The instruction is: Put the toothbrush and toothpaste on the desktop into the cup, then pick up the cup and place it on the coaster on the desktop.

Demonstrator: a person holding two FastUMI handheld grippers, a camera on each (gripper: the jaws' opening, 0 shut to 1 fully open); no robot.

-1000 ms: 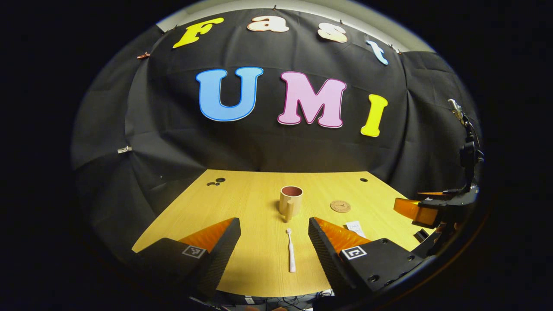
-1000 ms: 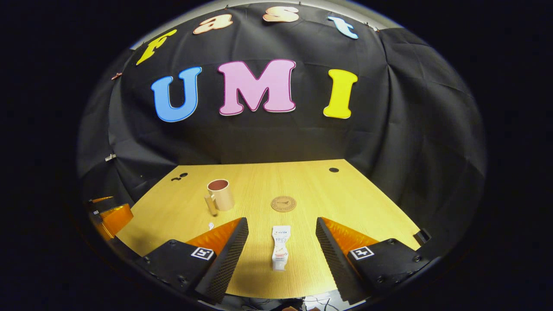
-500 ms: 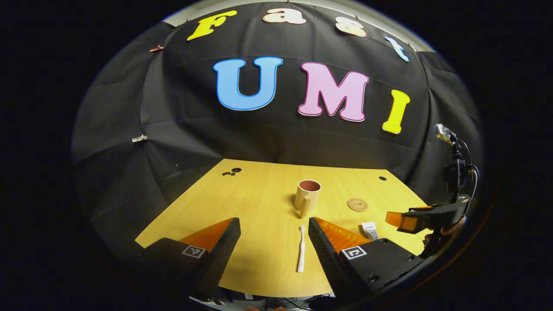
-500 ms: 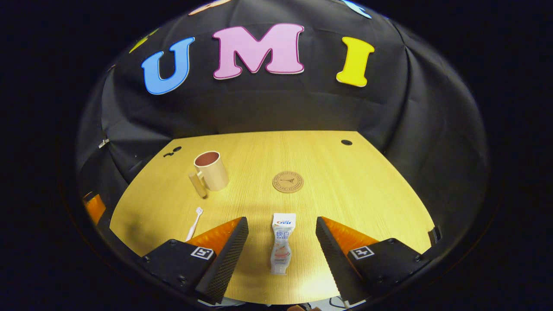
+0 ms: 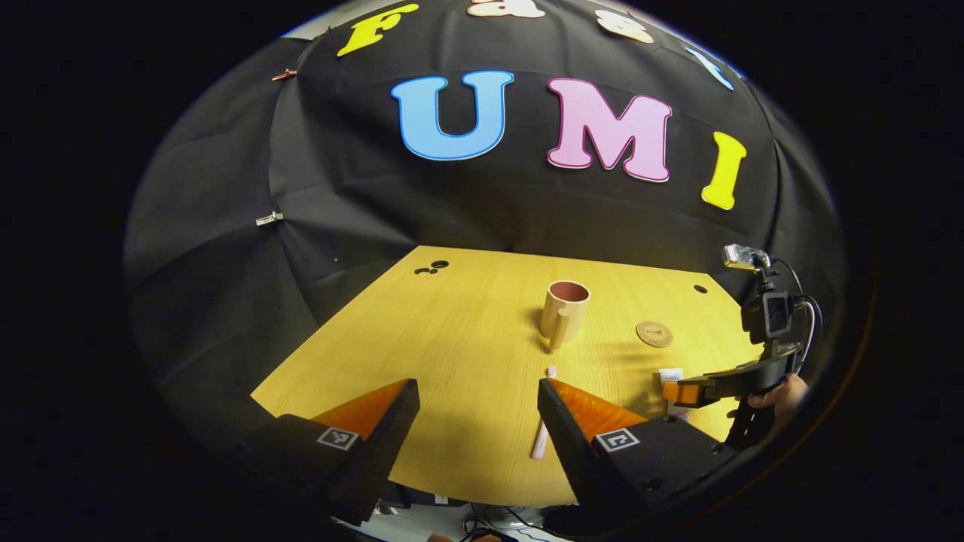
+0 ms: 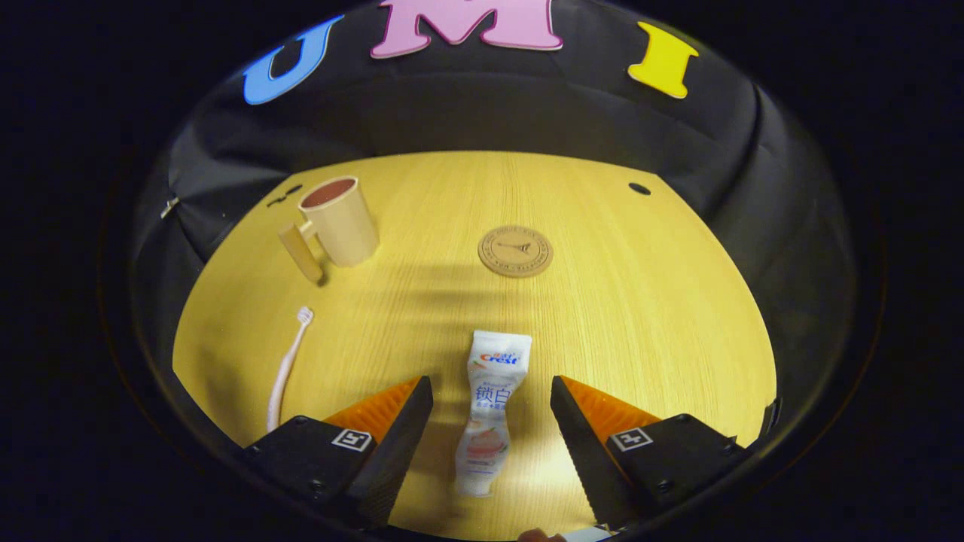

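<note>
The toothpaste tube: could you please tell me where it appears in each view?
Left gripper view: toothpaste tube far right, mostly hidden behind the other hand-held gripper.
Right gripper view: toothpaste tube bottom centre, lying between that gripper's fingers.
Shared landmark: the round coaster just beyond it.

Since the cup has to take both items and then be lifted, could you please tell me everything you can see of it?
The cup is a beige mug, plastic by its look, with a reddish-brown inside. It stands upright, mouth open, with nothing showing inside. A straight, bar-like handle juts from its side toward the near table edge. It rests on the wooden table, left of the coaster and beyond the toothbrush, touching neither. Only the table touches it.
</note>
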